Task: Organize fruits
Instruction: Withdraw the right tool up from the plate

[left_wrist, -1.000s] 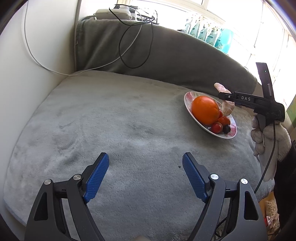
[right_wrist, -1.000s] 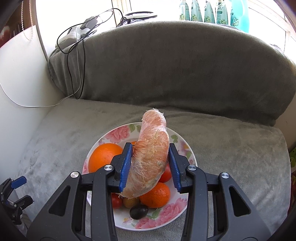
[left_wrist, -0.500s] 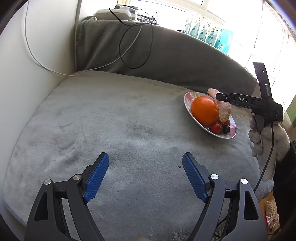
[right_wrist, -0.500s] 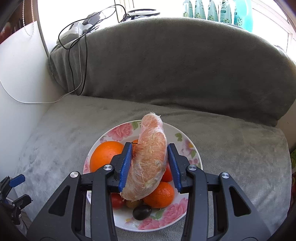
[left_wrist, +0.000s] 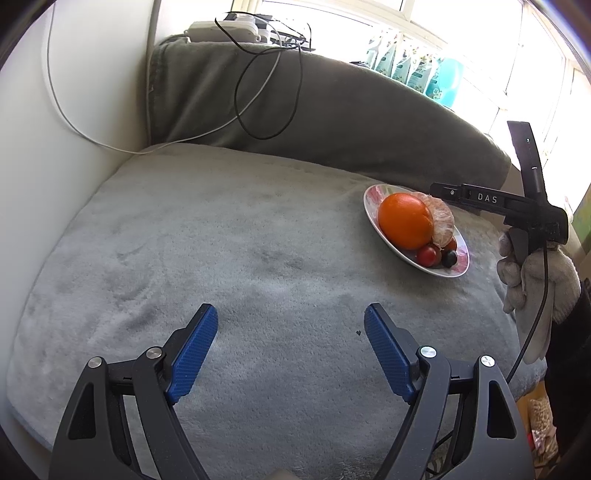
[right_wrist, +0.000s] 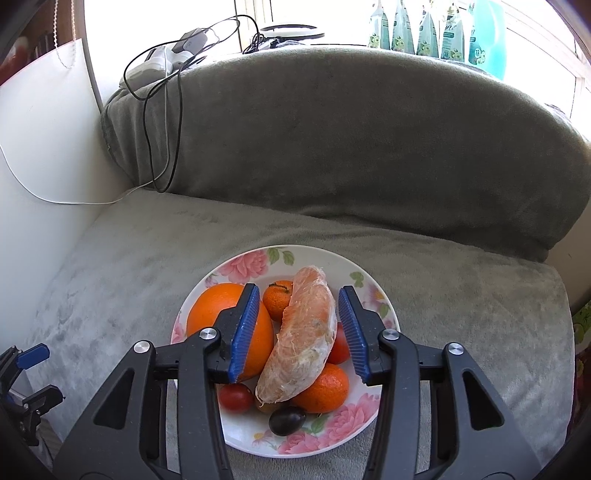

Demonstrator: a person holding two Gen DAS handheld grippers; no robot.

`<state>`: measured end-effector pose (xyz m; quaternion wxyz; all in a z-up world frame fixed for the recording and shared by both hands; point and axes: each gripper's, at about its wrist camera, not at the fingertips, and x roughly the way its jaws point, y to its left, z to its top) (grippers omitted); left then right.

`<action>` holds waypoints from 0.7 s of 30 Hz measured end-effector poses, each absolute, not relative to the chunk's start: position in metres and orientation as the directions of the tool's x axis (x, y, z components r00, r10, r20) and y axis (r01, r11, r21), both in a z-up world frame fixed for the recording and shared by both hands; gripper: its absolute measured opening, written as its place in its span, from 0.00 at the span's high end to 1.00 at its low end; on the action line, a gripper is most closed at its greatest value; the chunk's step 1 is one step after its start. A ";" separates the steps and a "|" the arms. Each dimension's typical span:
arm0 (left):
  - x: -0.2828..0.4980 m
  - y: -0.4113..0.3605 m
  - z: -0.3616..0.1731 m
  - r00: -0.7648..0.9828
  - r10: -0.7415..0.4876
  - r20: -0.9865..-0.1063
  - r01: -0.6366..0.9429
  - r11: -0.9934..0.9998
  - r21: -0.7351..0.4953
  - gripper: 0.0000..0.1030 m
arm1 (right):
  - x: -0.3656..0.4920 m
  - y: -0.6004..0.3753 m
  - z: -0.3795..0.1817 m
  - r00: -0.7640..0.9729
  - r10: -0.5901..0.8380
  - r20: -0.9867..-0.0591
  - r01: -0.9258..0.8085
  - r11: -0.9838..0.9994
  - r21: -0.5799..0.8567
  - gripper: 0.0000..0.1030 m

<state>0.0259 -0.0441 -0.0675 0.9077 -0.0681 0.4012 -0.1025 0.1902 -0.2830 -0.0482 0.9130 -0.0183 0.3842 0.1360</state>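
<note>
A flowered plate (right_wrist: 236, 266) (left_wrist: 371, 195) on the grey cushion holds a big orange (right_wrist: 214, 306) (left_wrist: 404, 219), two mandarins (right_wrist: 279, 297), red tomatoes (right_wrist: 234, 397), a dark plum (right_wrist: 286, 421) and a peeled, film-wrapped grapefruit wedge (right_wrist: 303, 336) (left_wrist: 441, 221). The wedge lies on the other fruit. My right gripper (right_wrist: 297, 321) hovers over the plate, its jaws opening; the wedge sits between the pads with a gap on each side. My left gripper (left_wrist: 290, 347) stands open over bare cushion, nothing between its fingers.
A grey backrest (right_wrist: 351, 147) rises behind the plate. Black and white cables (right_wrist: 162, 122) hang over its left end, beside a white wall (left_wrist: 55, 147). Bottles (right_wrist: 436, 33) line the windowsill. A gloved hand (left_wrist: 535, 284) holds the right gripper near the cushion's right edge.
The right gripper lowered the wrapped wedge onto the fruit in the plate, then its jaws spread and let go. The left gripper kept still.
</note>
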 end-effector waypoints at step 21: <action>0.032 -0.050 -0.059 0.665 -0.254 -0.703 0.156 0.967 -0.202 0.21 | 0.163 -0.286 -0.041 0.700 0.195 -0.687 -0.229 0.973 0.042 0.07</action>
